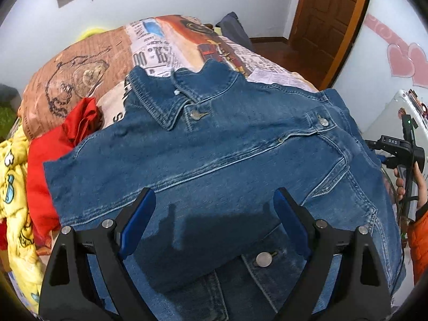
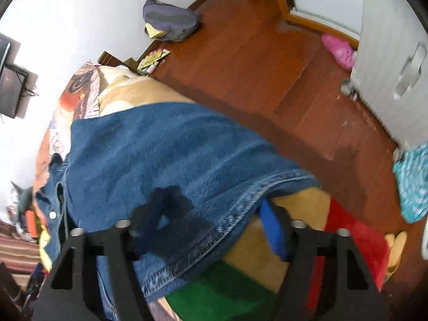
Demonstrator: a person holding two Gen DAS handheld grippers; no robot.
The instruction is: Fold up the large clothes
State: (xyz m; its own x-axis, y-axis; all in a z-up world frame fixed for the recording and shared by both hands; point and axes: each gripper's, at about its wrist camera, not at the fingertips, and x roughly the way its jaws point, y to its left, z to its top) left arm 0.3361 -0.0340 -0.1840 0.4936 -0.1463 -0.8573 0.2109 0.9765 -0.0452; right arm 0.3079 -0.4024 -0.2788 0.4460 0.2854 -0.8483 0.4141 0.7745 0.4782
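A bed (image 1: 88,61) spread with a newspaper-and-cartoon print cover fills the room between a white wall and a wooden floor (image 2: 254,61). A blue denim jacket (image 1: 214,144) lies front-up across the bed, collar toward the far end, its buttoned placket running down the middle and one sleeve folded across the chest. In the right wrist view the jacket's hem drapes over the bed's near edge, above a mat of yellow, green and red blocks (image 2: 267,275).

A red garment (image 1: 48,160) and a yellow cartoon-print blanket (image 1: 16,187) are bunched at the jacket's left side, the red cloth touching the denim. A purple bag (image 2: 168,18) sits against the wall on the floor, well apart from the bed.

The left tool (image 1: 214,224) hangs over the jacket's lower front, its blue-padded fingers spread wide with nothing between them. The right tool (image 2: 211,227) is likewise spread apart at the hem; its right pad sits just under the denim edge, while its left finger is blurred over the cloth.
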